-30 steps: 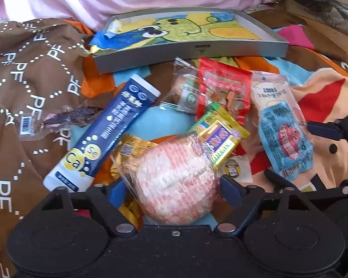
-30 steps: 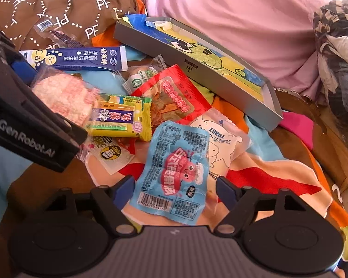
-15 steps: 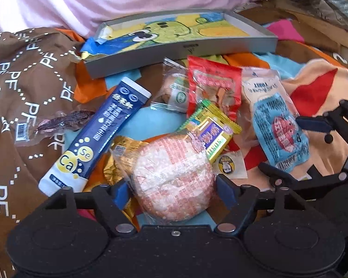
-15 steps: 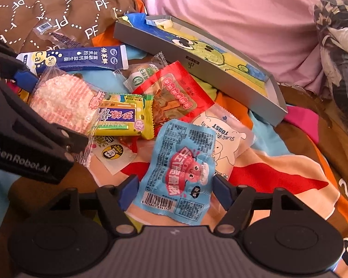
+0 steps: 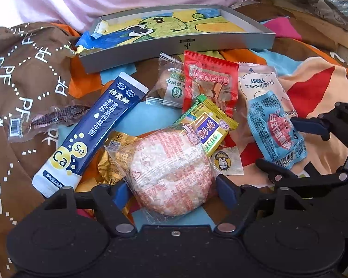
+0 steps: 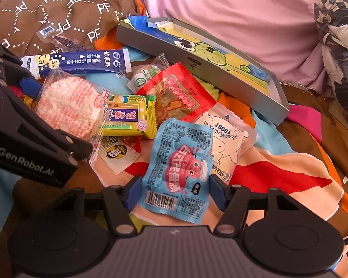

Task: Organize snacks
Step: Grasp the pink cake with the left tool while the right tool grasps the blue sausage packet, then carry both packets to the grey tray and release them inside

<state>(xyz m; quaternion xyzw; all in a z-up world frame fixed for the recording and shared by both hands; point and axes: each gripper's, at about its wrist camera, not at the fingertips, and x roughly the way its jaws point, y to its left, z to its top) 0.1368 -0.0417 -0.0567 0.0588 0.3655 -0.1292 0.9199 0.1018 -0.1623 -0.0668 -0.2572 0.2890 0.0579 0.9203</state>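
Left wrist view: a pile of snacks lies on a bright blanket [image 5: 313, 88].
Left gripper [image 5: 171, 191]: its blue fingers sit wide apart, one on each side of the round rice cake [image 5: 171, 171]. I cannot tell if the pads touch the wrapper.
Rice cake: it is in a clear wrapper with red print, at the near edge of the pile, partly on top of a gold packet [image 5: 113, 159].
Blue stick pack [image 5: 92, 132]: it lies slanted, just left of the rice cake.
Dark snack in clear wrap [image 5: 51, 118]: it lies on the brown cloth [image 5: 16, 74], left of the stick pack.
Yellow packet [image 5: 208, 127]: it touches the far right edge of the rice cake.
Red packet [image 5: 208, 81]: it lies behind the yellow packet.
Box [image 5: 178, 44]: it is gray and low, with a green cartoon picture inside, behind all the snacks. No snacks are in it.
Right gripper [image 5: 301, 143]: it shows at the right edge, around the light blue packet [image 5: 276, 132].

Right wrist view: the same pile from the other side.
Right gripper [image 6: 174, 193]: its blue fingers are open, and the light blue packet [image 6: 181, 169] lies flat between them. The fingers are close to its edges, but I cannot tell if they squeeze it.
Toast packet [image 6: 222, 136]: it lies partly under the light blue packet.
Left gripper [image 6: 30, 92]: it is at the left, by the rice cake [image 6: 69, 106].
Box [image 6: 197, 67]: it sits far back, near the pink cloth [image 6: 220, 7].
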